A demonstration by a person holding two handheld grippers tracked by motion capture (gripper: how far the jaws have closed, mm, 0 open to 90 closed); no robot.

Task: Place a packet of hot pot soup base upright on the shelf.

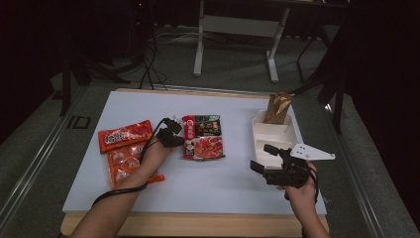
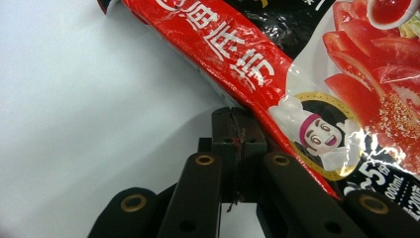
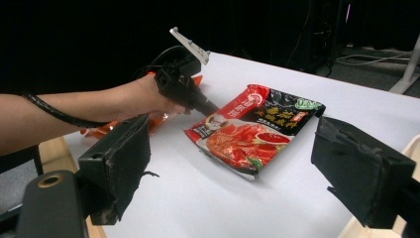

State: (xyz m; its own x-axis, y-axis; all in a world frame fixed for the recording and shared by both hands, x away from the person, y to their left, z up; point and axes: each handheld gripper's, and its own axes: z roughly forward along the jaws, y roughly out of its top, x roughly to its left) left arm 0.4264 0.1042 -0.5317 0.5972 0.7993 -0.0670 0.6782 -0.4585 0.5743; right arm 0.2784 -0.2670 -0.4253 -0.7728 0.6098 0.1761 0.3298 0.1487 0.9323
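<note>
White table [image 1: 208,191] lying lit in dark room | left gripper [image 1: 174,130] pinching shut on soup packet [image 1: 203,137] edge mid-table | right gripper [image 1: 270,163] waiting wide open | tray [image 1: 271,135] sitting unfilled, transfer pending

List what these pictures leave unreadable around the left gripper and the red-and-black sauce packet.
- Left gripper: jaws shut at the red-and-black sauce packet edge; left gripper view cannot settle whether film is pinched.
- Same packet, left gripper view: top and right cut off by the frame.
- Orange snack packets, high view: print too small; the forearm covers part.
- Brown bag in the white tray: contents hidden.
</note>
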